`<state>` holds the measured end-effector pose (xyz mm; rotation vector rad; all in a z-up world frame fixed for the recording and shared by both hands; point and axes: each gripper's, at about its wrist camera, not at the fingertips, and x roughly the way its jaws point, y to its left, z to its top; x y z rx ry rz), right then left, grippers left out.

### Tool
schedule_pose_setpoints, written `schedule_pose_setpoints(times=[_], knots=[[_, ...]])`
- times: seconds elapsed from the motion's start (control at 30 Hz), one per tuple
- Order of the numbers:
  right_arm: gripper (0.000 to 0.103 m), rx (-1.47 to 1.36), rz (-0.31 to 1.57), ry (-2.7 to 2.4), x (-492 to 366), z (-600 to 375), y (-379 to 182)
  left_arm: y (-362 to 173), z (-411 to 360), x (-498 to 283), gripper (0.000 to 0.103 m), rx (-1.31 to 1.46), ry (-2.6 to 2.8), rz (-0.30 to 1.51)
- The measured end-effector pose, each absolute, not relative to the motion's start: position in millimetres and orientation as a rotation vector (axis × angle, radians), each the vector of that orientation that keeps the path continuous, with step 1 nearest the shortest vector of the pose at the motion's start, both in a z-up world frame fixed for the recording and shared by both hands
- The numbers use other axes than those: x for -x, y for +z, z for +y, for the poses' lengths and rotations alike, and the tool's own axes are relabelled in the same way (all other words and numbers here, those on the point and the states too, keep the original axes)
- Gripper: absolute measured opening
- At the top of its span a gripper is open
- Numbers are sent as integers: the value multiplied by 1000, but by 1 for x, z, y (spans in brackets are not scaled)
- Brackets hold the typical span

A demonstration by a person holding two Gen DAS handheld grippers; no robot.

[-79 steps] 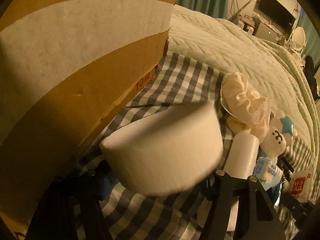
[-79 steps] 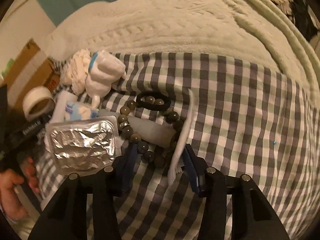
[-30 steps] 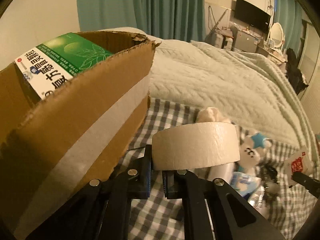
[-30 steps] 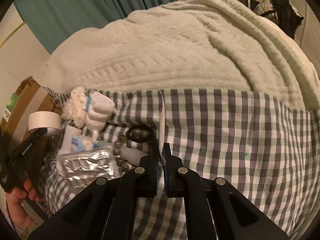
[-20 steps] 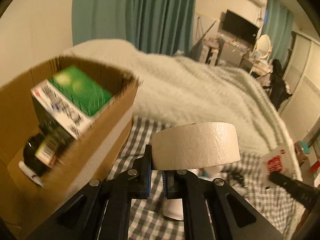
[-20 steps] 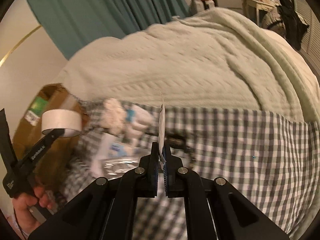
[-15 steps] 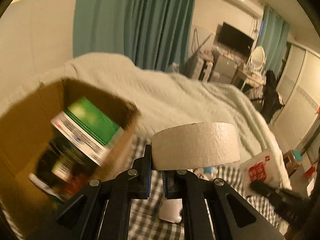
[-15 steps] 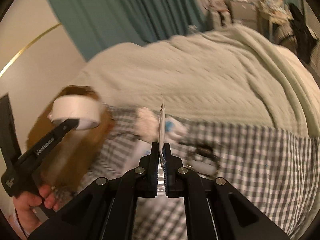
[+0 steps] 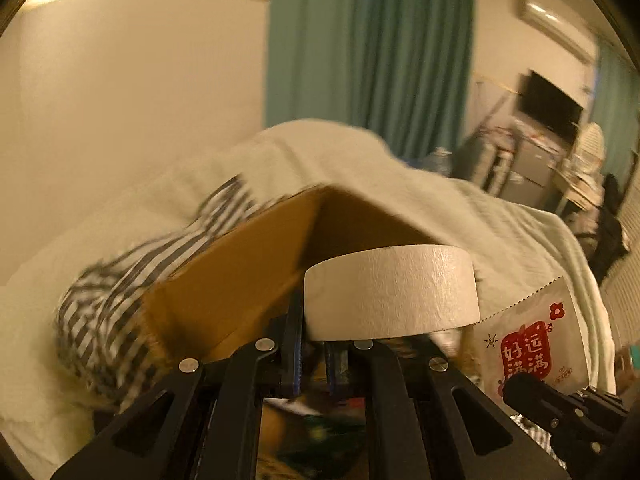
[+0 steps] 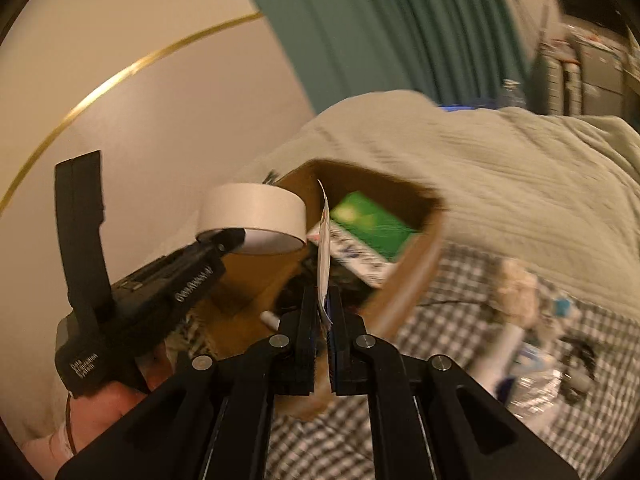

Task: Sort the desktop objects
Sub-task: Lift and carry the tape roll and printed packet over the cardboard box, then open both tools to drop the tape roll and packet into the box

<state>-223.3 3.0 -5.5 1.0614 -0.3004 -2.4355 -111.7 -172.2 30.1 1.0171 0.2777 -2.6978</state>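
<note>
In the right wrist view, the left claw [image 10: 224, 240] sits at the left, a black plastic tool gripped from below by a hand [image 10: 116, 396]. Its fingers are pinched nearly closed on the wall of a roll of tape [image 10: 252, 218], a wide, matte, cream paper ring held flat with its hollow core facing down. The roll hangs over the near corner of the open cardboard box [image 10: 416, 276], brown and corrugated, standing on a checked cloth [image 10: 436, 344] spread on the bed. Inside the box lies a green and white carton [image 10: 368, 236].

Next to the right, the right claw [image 10: 322, 316] is clamped tight on a thin, flat sachet [image 10: 323, 248] with a serrated edge, held upright and edge-on above the box opening. In the left wrist view the sachet [image 9: 528, 344] shows glossy foil with red printed characters.

Further right, blurred small items lie on the cloth, and a cream textured blanket [image 10: 520, 184] covers the bed beyond.
</note>
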Motion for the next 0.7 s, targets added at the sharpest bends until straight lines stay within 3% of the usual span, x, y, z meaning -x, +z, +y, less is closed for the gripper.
schedule_pose_setpoints(times=[0.13,0.17,0.2,0.27,0.3,0.4,0.53,0.6,0.7], knots=[[5,-1118,-253,-2402,237,-25,-21,12,-193,109,9,-1053,-2605,311],[10,-1131,-260,-2388,239,-28,-25,9,-195,111,12,-1057,-2584,325],[15,-1136,-272,-2379,240,-29,-28,9,-198,111,17,-1058,-2571,334],[48,-1140,-282,-2382,242,-25,-29,6,-197,112,33,-1064,-2556,356],[49,-1138,-286,-2385,243,-22,-29,5,-196,114,45,-1064,-2550,361],[49,-1122,-287,-2412,243,-7,-22,7,-187,117,64,-1043,-2551,359],[49,-1105,-319,-2496,236,32,-12,11,-170,124,81,-1046,-2560,296],[49,-1113,-366,-2532,233,58,-11,10,-160,130,96,-1094,-2518,216],[49,-1145,-436,-2602,222,99,-13,5,-152,134,98,-1179,-2465,149]])
